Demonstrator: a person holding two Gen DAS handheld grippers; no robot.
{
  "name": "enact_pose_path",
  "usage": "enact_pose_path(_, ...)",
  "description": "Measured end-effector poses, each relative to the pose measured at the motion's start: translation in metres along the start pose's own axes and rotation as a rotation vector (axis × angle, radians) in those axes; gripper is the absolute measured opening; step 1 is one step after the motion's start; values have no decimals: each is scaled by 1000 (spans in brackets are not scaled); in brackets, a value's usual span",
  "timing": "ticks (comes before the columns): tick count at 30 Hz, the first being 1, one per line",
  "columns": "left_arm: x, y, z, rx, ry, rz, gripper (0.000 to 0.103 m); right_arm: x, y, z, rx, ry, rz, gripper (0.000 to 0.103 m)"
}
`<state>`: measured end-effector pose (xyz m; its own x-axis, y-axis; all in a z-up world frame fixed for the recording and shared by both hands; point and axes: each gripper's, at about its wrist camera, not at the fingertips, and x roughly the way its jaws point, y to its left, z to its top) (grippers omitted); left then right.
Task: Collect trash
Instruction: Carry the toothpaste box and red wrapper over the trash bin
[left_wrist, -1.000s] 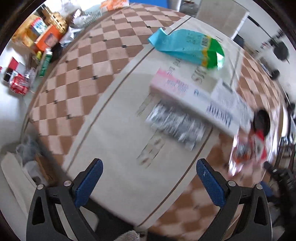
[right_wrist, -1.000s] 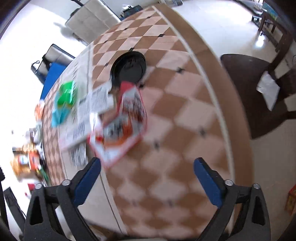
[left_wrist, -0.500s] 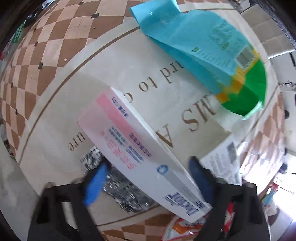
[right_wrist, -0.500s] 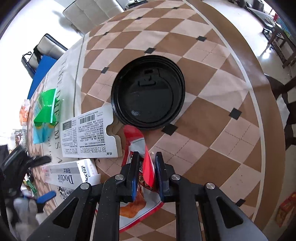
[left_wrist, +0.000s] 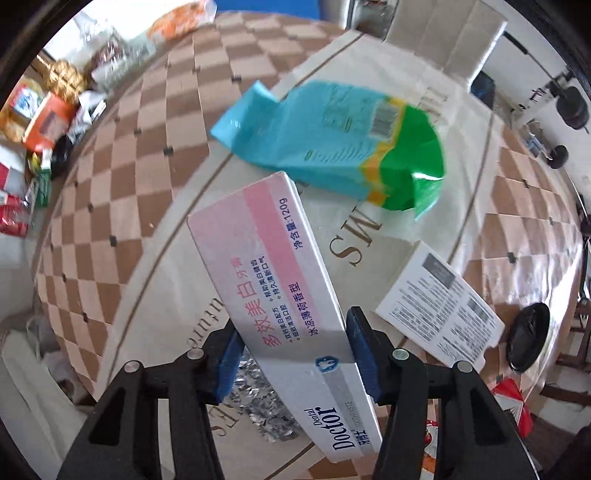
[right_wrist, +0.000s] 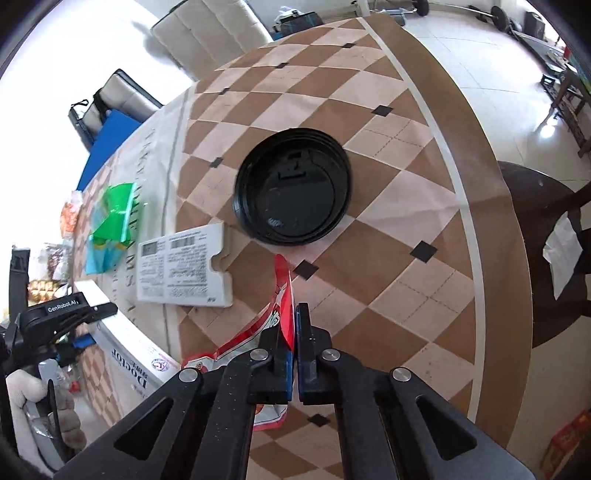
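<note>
A long white and pink toothpaste box (left_wrist: 273, 280) lies slanted on the cream table runner (left_wrist: 166, 280). My left gripper (left_wrist: 294, 350) points straight down over it. Its jaws are closing, with a blue pad against each long side of the box. Under the box's near end lies a silver foil blister pack (left_wrist: 266, 402). My right gripper (right_wrist: 294, 332) is shut on the edge of a red and white snack wrapper (right_wrist: 284, 284), which stands up between the pads. The toothpaste box (right_wrist: 129, 354) also shows at the lower left of the right wrist view.
A blue and green bag (left_wrist: 332, 147) lies beyond the box. A flat white printed carton (right_wrist: 184, 266) and a black cup lid (right_wrist: 291, 195) lie on the checkered tablecloth (right_wrist: 388, 258). Packets (left_wrist: 48, 110) crowd the far left corner. A dark chair (right_wrist: 546, 251) stands past the table's right edge.
My left gripper has travelled over the toothpaste box and narrowed its jaws around it. My right gripper has closed from wide open onto the red wrapper.
</note>
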<state>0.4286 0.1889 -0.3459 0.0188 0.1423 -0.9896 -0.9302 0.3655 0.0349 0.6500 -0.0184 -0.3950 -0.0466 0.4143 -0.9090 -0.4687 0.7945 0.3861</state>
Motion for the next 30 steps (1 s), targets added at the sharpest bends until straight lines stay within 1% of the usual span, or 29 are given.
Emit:
enact_pose_path(2, -22, 4, -11, 19, -52, -2, 49, -8, 0, -4, -11, -5, 25, 1)
enact_pose_path(4, -36, -1, -15, 25, -83, -17, 48, -18, 1, -9, -21, -14, 50, 1)
enact_pose_path(5, -49, 4, -23, 27, -107, -26, 48, -24, 1, -11, -25, -18, 59, 1)
enact_pose_path(6, -51, 1, -15, 30, -117, -33, 48, -28, 2, -14, -32, -24, 69, 1)
enact_pose_path(8, -66, 6, -21, 32, -147, -48, 47, -41, 3, -20, -48, -33, 88, 1)
enact_pose_path(9, -75, 11, -29, 31, -163, -58, 47, -46, 4, -23, -59, -38, 96, 1)
enact_pose_path(10, -82, 15, -29, 27, -171, -66, 47, -52, 5, -26, -68, -44, 104, 1)
enact_pose_path(12, -96, 27, -39, 28, -197, -80, 46, -66, 7, -36, -84, -59, 115, 1)
enact_pose_path(16, -130, 52, -70, 46, -259, -109, 46, -92, 8, -65, -105, -88, 120, 1)
enact_pose_path(19, -150, 69, -96, 68, -296, -137, 46, -110, 7, -95, -103, -111, 118, 1)
enact_pose_path(22, -166, 89, -127, 88, -319, -161, 46, -132, 6, -133, -98, -135, 116, 1)
enact_pose_path(24, -174, 109, -157, 95, -327, -174, 46, -145, 6, -164, -101, -144, 115, 1)
enact_pose_path(27, -175, 138, -199, 98, -317, -190, 46, -158, 3, -214, -111, -138, 113, 1)
enact_pose_path(30, -162, 169, -250, 94, -278, -184, 46, -157, -4, -272, -118, -95, 112, 1)
